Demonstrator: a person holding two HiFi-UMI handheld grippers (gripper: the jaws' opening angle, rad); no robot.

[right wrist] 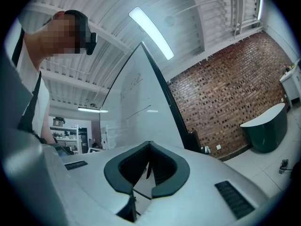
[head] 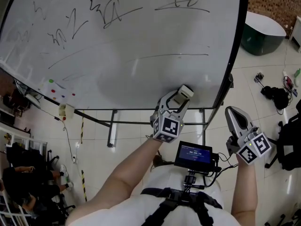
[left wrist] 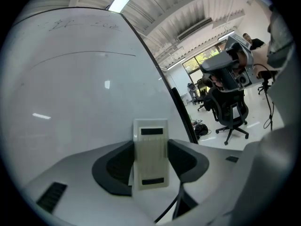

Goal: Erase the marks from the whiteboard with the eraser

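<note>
The whiteboard (head: 141, 74) fills the upper head view. It carries black scribbles (head: 113, 13) along the top and long thin lines (head: 164, 56) across the middle. My left gripper (head: 178, 100) is shut on a cream eraser (head: 182, 94) at the board's lower right, close to the frame. In the left gripper view the eraser (left wrist: 150, 168) stands upright between the dark pads (left wrist: 117, 166) of that gripper (left wrist: 150, 145), with the board (left wrist: 84, 102) and a faint line (left wrist: 84, 54) beyond. My right gripper (head: 233, 113) (right wrist: 149, 145) hangs off the board's right edge, jaws together, holding nothing.
Coloured magnets (head: 59, 91) dot the board's lower left. The stand's legs (head: 112, 131) run below it. A dark green tub (head: 263, 32) and cables (head: 277, 95) are on the floor at the right. A small monitor (head: 194, 154) sits on my chest rig. An office chair (left wrist: 230, 112) stands beyond the board.
</note>
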